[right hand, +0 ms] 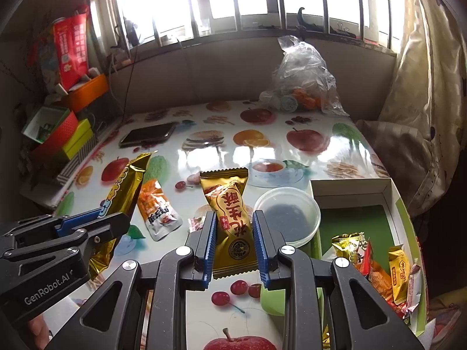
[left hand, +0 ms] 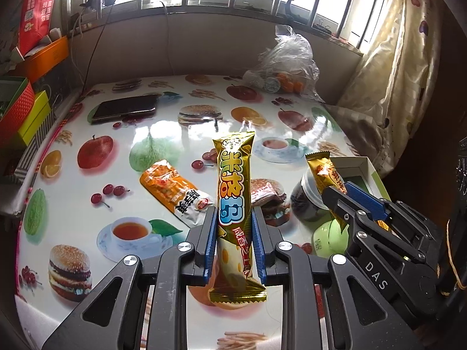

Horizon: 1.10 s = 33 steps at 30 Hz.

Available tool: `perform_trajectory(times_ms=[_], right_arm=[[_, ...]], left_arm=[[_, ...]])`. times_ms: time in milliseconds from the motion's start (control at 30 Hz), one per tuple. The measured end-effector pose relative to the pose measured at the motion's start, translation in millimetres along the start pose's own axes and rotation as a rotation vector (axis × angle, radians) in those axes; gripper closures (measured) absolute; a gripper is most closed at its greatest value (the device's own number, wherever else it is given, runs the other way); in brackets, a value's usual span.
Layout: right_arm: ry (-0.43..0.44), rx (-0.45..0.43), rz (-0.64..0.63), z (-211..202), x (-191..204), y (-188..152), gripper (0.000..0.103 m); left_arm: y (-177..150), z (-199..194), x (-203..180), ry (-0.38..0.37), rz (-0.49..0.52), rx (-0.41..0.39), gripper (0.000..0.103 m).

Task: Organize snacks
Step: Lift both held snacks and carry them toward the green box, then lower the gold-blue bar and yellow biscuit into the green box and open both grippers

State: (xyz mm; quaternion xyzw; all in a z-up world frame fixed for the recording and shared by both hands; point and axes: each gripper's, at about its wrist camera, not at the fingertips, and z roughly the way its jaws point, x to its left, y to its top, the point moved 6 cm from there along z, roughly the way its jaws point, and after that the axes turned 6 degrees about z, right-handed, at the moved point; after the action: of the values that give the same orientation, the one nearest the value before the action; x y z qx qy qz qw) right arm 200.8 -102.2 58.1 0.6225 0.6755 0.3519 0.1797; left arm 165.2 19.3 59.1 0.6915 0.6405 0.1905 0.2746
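Note:
My left gripper is shut on a long gold snack stick and holds it upright above the table; it also shows in the right wrist view. My right gripper is shut on a gold peanut-candy pack, seen in the left wrist view too. An orange snack pouch and a small red-wrapped candy lie on the fruit-print table. A white box with a green floor at the right holds several snacks.
A clear plastic tub with dark contents stands beside the box, with a green lid near it. A phone lies at the back left, a plastic bag of oranges at the back. Coloured boxes are stacked left.

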Motion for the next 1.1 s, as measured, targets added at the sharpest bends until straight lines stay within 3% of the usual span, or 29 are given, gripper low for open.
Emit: perform_trajectory(times_ms=[1100], right_arm=[[-0.178, 0.005, 0.139, -24, -148, -11, 0.079]], left_arm=[[27, 37, -143, -0.144, 0.151, 0.058, 0.079]])
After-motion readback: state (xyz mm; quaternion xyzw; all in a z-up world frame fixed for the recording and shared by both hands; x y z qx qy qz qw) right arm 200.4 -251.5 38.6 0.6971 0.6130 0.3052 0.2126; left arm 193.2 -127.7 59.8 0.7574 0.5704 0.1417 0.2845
